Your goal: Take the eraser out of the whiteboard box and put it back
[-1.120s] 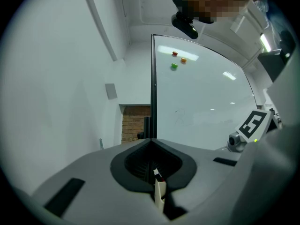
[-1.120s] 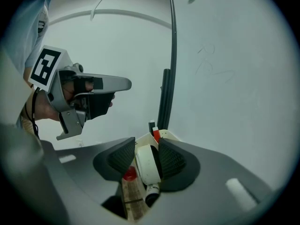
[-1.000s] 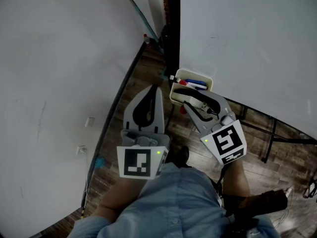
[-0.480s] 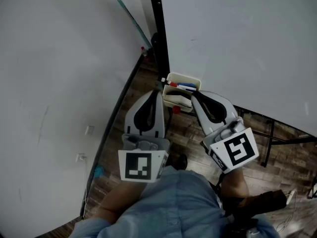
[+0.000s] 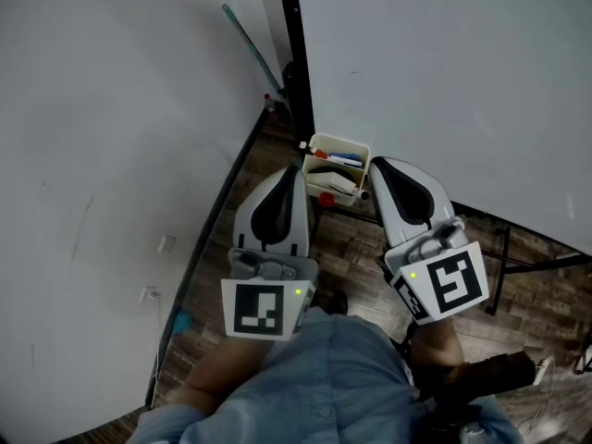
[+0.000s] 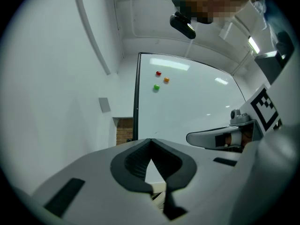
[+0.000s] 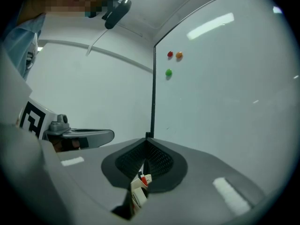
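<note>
Near the whiteboard box (image 5: 339, 141), the left tongs (image 5: 295, 168) and right tongs (image 5: 375, 163) are each held fully closed, with nothing gripped.

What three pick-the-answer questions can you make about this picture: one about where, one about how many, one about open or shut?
1. Where is the white box? A) by the whiteboard's edge B) on a table C) on a chair
2. How many coloured dots are on the whiteboard? A) one B) three C) five
3. How are the right gripper's jaws? A) wide open B) shut on a pen C) shut, empty
Answers: A, it hangs at the board's edge; B, red, orange and green; C, the jaws meet with nothing between.
</note>
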Available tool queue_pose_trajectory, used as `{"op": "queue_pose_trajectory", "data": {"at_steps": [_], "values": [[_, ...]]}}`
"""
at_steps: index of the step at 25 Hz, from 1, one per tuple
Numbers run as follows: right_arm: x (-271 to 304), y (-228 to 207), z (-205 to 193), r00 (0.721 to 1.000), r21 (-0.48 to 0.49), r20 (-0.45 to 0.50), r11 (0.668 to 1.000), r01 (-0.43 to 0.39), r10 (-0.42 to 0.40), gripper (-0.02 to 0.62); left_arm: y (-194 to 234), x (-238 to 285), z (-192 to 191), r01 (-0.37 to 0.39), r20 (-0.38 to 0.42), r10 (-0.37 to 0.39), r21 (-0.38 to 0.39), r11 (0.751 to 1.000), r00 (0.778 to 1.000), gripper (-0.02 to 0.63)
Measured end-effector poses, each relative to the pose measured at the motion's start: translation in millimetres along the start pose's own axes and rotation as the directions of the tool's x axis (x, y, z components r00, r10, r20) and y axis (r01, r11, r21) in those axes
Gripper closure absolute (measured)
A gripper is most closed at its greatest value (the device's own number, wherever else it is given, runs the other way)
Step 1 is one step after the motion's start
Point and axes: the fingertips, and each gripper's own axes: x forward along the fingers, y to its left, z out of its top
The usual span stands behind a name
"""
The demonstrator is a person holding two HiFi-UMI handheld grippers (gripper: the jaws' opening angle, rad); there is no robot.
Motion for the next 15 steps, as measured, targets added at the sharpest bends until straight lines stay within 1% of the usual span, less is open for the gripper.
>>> {"op": "queue_pose_trajectory", "data": {"at_steps": [5,15], "values": [[-1.3,4.7,2.3,1.0,-0.016,-0.002,1.0,-0.011,0.011,0.595,-0.8,-3.1,1.0,-0.001,0.002,0.001,-0.001,1.0,1.0,0.603],[-0.1,6.8,4.4,1.0,-0.018,0.003,1.0,-0.015,0.015,0.595,1.2,-4.6,1.5,-0.006,0.0,0.006,-0.001,1.0,1.0,0.603]]}}
